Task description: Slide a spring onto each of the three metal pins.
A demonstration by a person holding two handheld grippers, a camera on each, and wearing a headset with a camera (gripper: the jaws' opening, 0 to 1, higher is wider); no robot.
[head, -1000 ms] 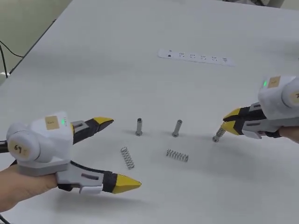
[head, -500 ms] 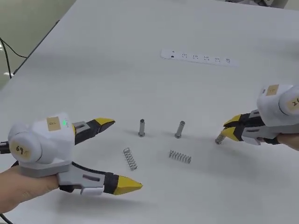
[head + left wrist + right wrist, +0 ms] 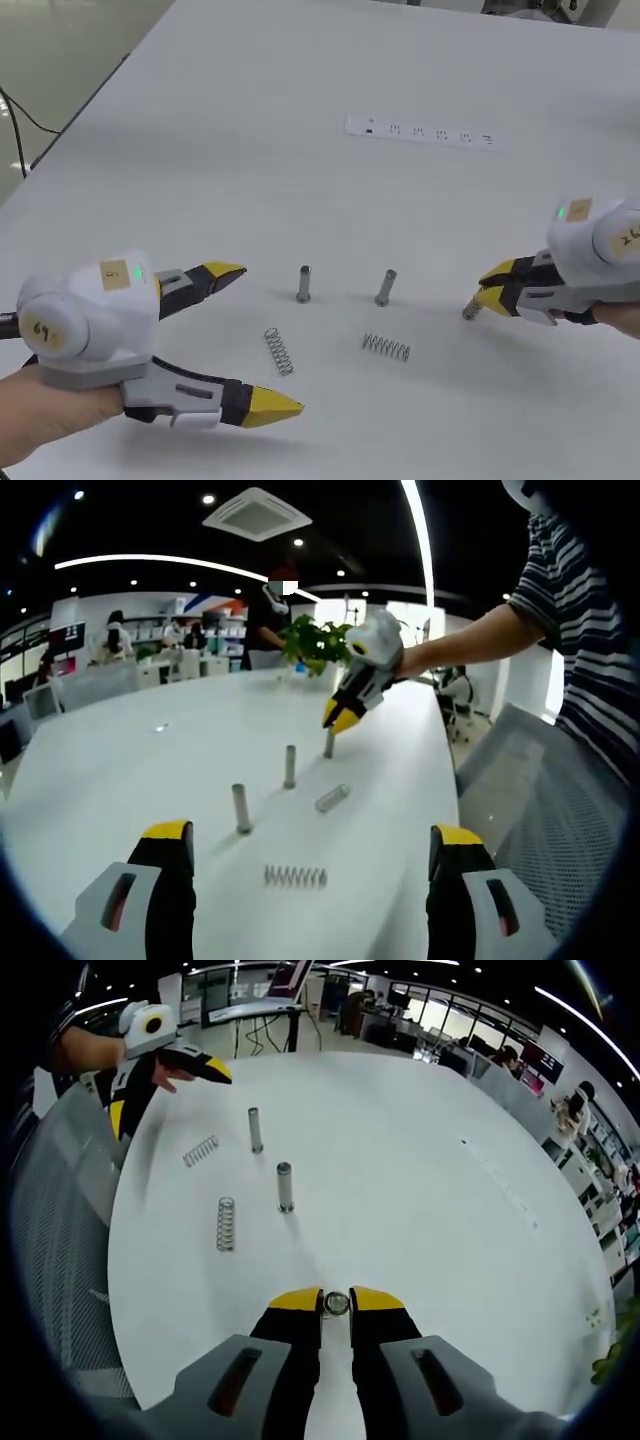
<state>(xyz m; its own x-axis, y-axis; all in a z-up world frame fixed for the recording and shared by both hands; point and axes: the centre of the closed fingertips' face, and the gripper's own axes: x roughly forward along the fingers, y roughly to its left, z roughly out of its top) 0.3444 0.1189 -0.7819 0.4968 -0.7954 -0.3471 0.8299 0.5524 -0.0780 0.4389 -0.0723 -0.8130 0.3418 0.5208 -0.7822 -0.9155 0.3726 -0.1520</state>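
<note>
right fingers [image 3: 297, 1305] pinching spring [image 3: 336, 1303], left fingers [image 3: 168, 832] spread wide

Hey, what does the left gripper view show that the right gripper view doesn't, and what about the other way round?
Left gripper view's extras: a striped sleeve, a potted plant and a ceiling vent. Right gripper view's extra: the third spring seen end-on, pinched between the tips of the right gripper. Shared: that gripper, the open left gripper, two bare pins, two loose springs and the white table.
</note>
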